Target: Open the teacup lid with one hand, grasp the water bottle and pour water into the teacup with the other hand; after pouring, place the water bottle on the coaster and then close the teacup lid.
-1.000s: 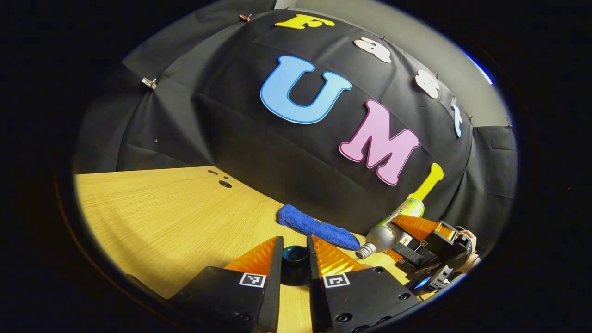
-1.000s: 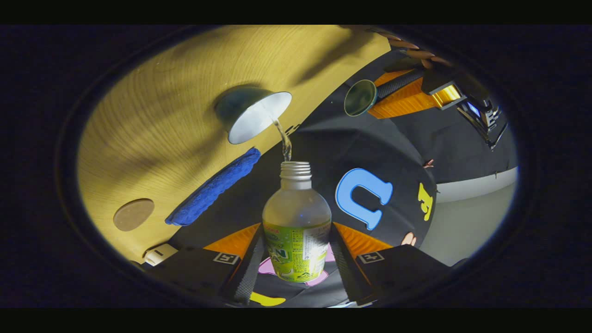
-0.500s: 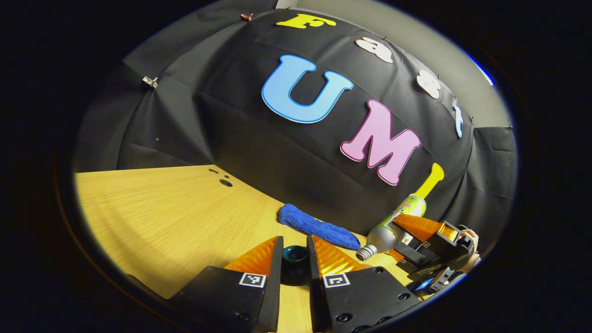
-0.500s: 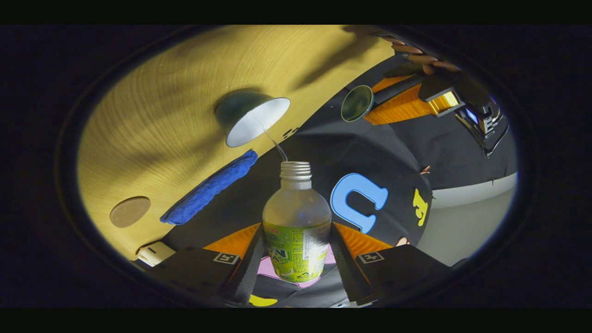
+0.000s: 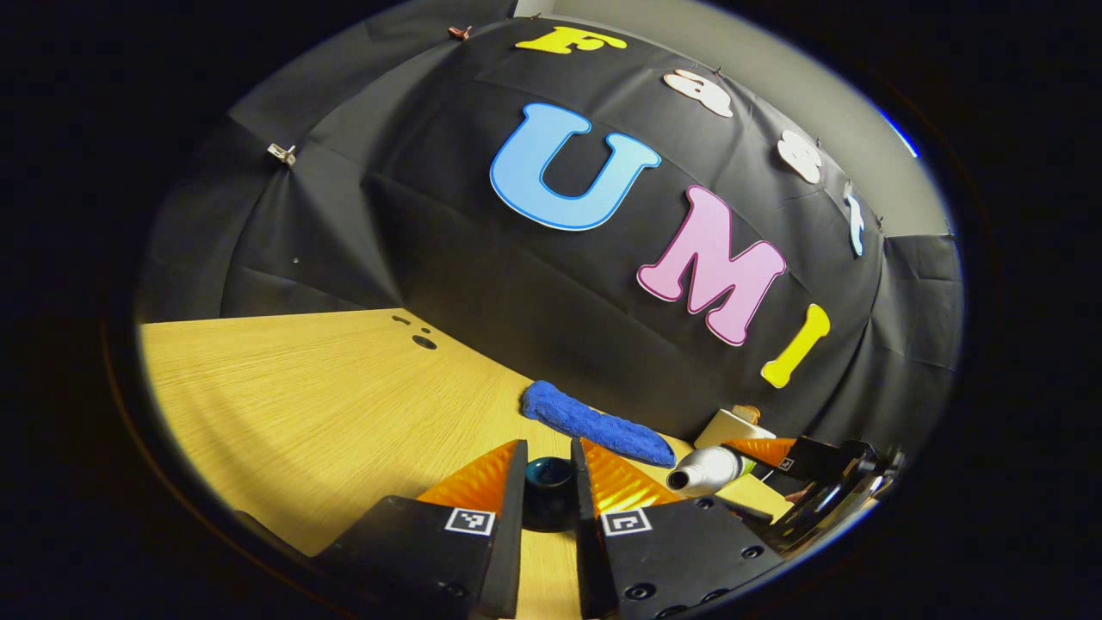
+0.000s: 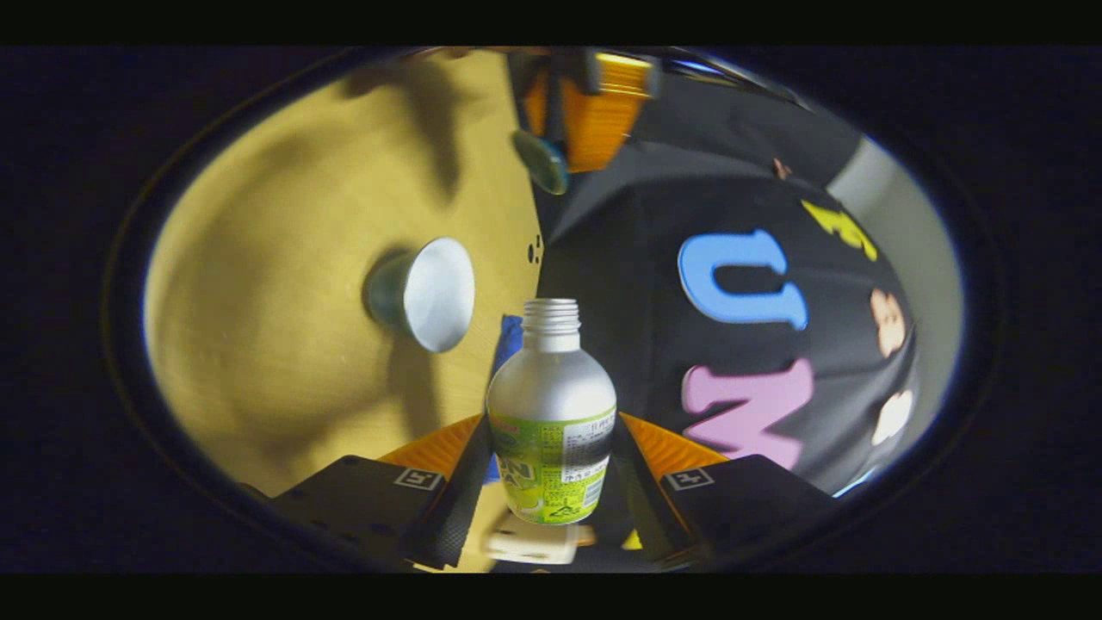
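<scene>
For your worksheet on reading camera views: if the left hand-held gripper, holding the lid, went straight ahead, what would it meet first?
Probably the blue cloth lying on the table just ahead of the left hand-held gripper and its lid, then the booth wall; depth is uncertain.

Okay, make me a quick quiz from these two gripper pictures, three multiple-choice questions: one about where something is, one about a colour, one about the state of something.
1. Where is the teacup lid?
A. Between the left gripper's fingers
B. On the teacup
C. On the blue cloth

2. What colour is the cloth lying on the table by the booth wall?
A. Red
B. Blue
C. White

3. What state is the water bottle in?
A. Capped, standing on the table
B. Lying loose on the cloth
C. Uncapped, held by the right gripper

Answers:
1 A: the left gripper view shows the dark lid pinched in the left gripper, and the teacup stands open.
2 B: the folded cloth is plainly blue.
3 C: the right gripper clamps the bottle's label, and its threaded neck is bare.
</scene>
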### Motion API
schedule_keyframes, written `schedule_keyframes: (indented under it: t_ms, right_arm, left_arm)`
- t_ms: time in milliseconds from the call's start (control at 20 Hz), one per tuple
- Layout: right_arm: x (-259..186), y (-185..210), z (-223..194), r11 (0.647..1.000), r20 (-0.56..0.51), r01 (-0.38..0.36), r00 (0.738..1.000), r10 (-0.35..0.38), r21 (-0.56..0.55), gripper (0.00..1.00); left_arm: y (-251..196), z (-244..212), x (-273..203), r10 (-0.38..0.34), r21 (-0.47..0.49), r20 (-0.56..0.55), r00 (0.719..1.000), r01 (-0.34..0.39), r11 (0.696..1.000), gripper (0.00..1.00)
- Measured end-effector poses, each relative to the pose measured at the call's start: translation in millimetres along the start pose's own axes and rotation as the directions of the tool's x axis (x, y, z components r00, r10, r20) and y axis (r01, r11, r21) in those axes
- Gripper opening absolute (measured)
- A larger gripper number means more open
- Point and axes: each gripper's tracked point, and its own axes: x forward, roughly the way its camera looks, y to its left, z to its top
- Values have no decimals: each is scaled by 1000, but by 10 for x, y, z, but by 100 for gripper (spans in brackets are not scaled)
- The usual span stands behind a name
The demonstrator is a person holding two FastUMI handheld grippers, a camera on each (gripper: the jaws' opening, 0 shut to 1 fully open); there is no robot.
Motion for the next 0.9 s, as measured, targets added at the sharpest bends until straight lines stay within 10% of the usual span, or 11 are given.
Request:
schedule_keyframes:
  t_ms: [150, 350, 450, 900]
  right_arm:
    - [-18, -25, 53, 889, 32, -46, 999, 35, 456, 78]
    - [-96, -359, 1, 547, 134, -102, 991, -18, 831, 78]
    - [-138, -486, -146, 443, 136, -97, 989, -56, 891, 78]
    - [-64, -515, -701, 249, 29, 2, 992, -120, 969, 78]
  left_arm:
    - [-10, -18, 4, -1, 1, -2, 1000, 1, 1000, 30]
    - [-36, -34, 10, -3, 0, -7, 1000, 3, 1000, 30]
    - [-35, -47, 17, -3, -1, -9, 1000, 3, 1000, 30]
    - [-47, -107, 41, -3, -3, -22, 1000, 3, 1000, 30]
